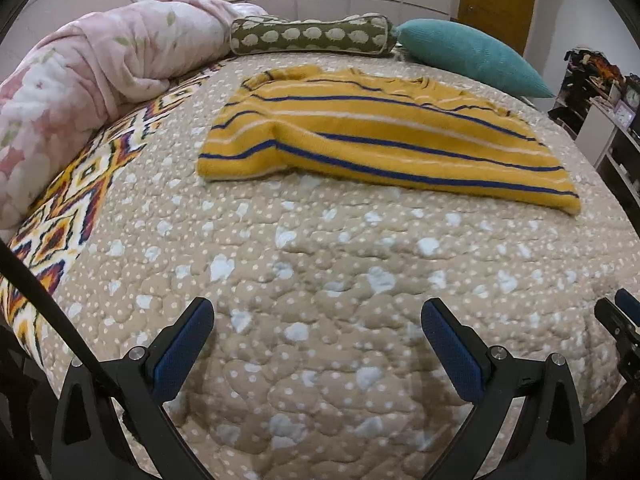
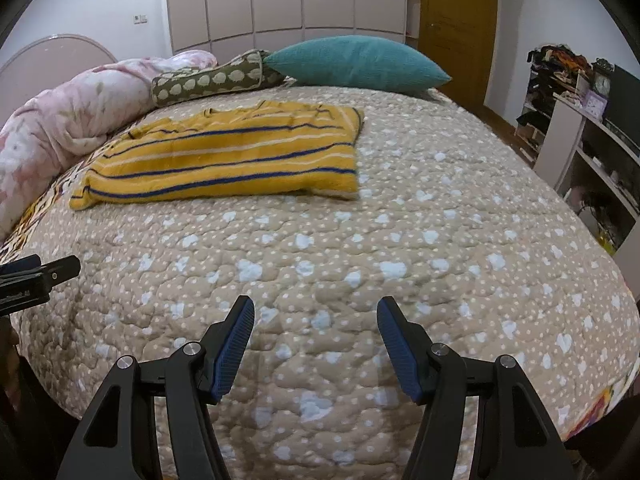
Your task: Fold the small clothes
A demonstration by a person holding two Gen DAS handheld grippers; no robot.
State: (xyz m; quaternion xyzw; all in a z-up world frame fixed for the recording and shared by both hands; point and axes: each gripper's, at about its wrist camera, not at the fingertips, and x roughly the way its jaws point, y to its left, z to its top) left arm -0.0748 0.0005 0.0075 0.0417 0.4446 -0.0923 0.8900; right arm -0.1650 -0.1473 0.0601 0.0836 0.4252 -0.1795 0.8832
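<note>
Both hand-held grippers, left [image 1: 318, 344] and right [image 2: 316, 342], gape empty; pinch the yellow sweater [image 1: 372, 136] by its probably-hem near corners.

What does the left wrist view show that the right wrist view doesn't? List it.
Only the left wrist view: the open left gripper up close, with a black cable crossing it.
Only the right wrist view: the open right gripper up close, and a wall socket.
Both: the yellow striped sweater folded on the quilt, the teal pillow and pink blanket.
</note>
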